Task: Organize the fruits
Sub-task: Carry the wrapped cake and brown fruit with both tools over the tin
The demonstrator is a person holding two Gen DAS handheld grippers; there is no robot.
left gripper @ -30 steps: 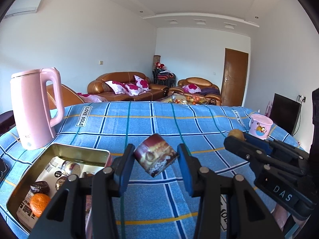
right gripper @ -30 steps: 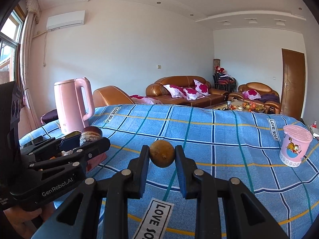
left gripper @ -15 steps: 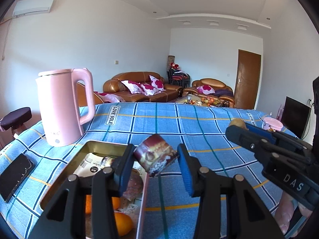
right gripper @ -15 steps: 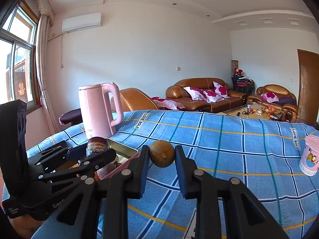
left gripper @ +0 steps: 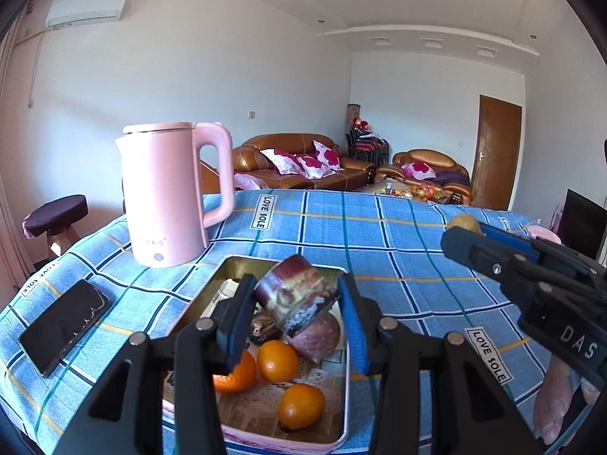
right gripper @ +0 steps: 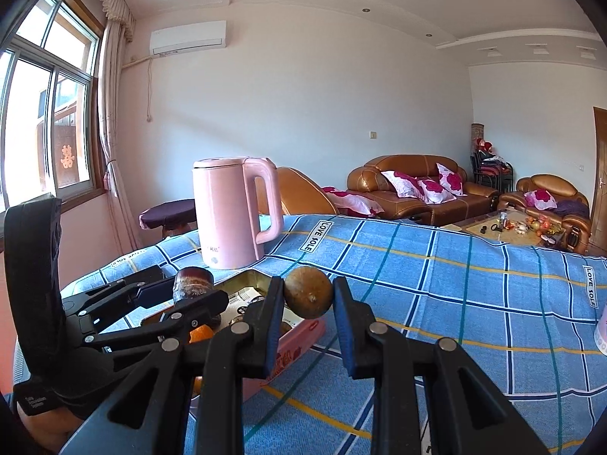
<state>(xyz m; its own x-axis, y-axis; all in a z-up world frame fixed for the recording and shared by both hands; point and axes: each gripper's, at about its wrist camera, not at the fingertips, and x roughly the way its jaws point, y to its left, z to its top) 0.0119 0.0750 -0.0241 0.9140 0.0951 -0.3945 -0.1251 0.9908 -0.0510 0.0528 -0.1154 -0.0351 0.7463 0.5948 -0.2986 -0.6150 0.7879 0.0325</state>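
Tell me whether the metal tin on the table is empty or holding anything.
Holding things. The open tin contains three oranges, a reddish-purple fruit and printed packets; the left tongs hold a small can above it.

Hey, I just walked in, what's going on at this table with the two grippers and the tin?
A person is sorting fruit into a metal tin on the blue checked tablecloth. The left hand-held gripper holds a dark purple fruit above the tin, which already contains three oranges. The right hand-held gripper grips a round brown fruit beside it. A pink kettle stands behind.
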